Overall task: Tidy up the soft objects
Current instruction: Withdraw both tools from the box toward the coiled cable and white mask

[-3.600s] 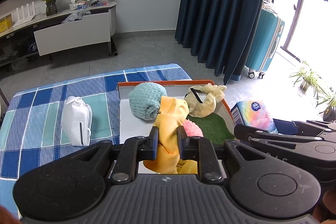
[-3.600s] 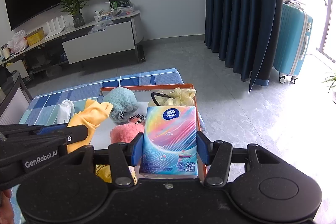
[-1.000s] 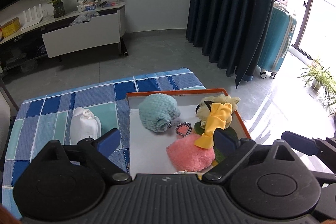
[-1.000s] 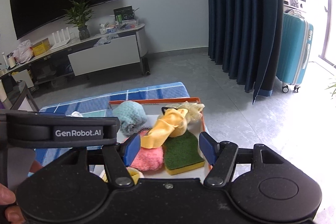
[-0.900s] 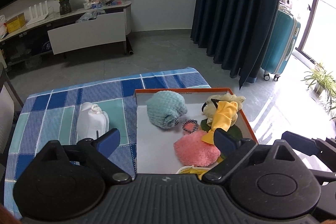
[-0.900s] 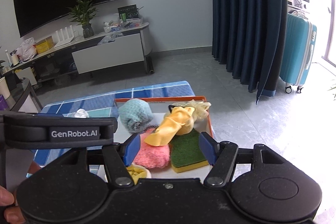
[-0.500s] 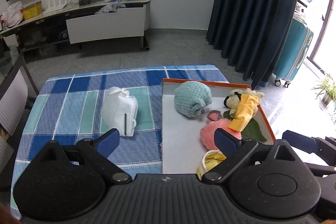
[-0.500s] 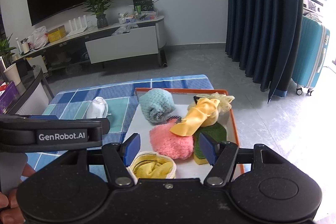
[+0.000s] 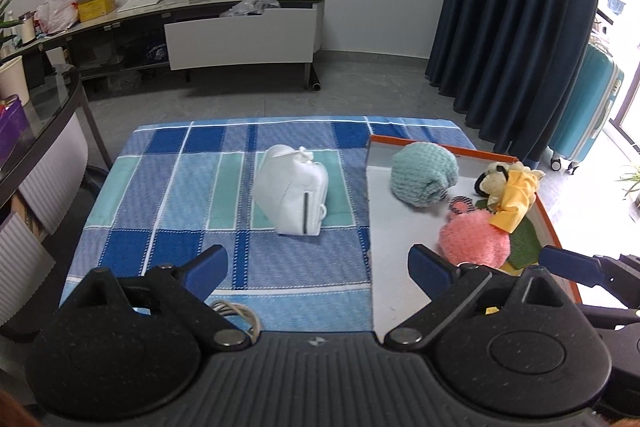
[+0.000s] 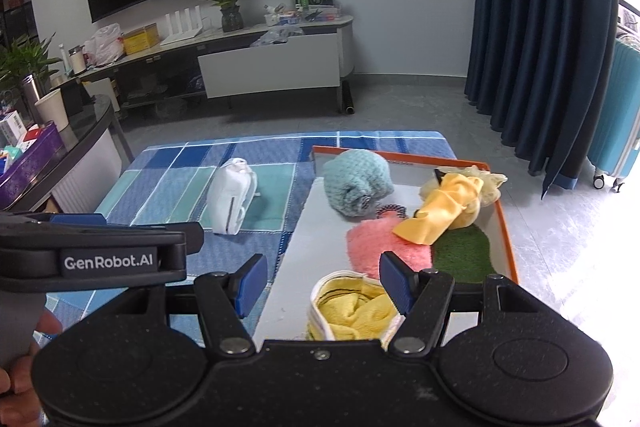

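An orange-rimmed tray (image 9: 440,148) (image 10: 507,227) on the blue checked tablecloth holds a teal knit bundle (image 9: 424,173) (image 10: 356,182), a pink fluffy pad (image 9: 474,241) (image 10: 380,241), a yellow cloth (image 9: 514,197) (image 10: 440,213) draped over a cream scrunchie, a green sponge (image 10: 464,253) and a yellow-lined pouch (image 10: 352,307). A white face mask (image 9: 294,195) (image 10: 234,201) lies on the cloth left of the tray. My left gripper (image 9: 318,271) is open and empty, held back above the table's near edge. My right gripper (image 10: 320,281) is open and empty above the tray's near end.
A TV cabinet (image 9: 240,35) with a plant and clutter stands at the far wall. Dark blue curtains (image 9: 520,27) and a teal suitcase (image 9: 588,115) are at the right. A glass side table (image 10: 60,147) stands at the left.
The left gripper let go of the yellow cloth, which now lies in the tray. The right gripper no longer holds the tissue pack. Both grippers have pulled back and to the left.
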Motion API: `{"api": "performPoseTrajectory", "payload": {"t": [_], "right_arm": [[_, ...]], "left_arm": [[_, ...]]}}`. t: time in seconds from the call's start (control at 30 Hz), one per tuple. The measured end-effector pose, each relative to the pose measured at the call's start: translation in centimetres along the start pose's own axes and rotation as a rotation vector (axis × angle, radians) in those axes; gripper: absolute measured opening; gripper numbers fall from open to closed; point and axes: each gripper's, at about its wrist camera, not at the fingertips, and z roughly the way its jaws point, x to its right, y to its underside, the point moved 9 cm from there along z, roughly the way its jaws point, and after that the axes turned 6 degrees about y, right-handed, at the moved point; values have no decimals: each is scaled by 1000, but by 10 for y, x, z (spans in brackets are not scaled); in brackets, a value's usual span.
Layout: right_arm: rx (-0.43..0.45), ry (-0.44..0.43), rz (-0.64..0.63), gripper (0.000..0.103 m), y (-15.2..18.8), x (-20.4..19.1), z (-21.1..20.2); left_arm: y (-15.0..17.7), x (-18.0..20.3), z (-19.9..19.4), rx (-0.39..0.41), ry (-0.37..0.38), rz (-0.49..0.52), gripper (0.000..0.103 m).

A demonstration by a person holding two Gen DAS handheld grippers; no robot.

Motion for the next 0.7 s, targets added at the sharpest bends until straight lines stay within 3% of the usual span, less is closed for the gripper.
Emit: {"api": "performPoseTrajectory", "payload": {"t": [0.7], "right_arm": [[-48,-73,-97,76,15,-54,10]], "left_arm": [[21,-43,-10,-16,-14,-66,100]]}}
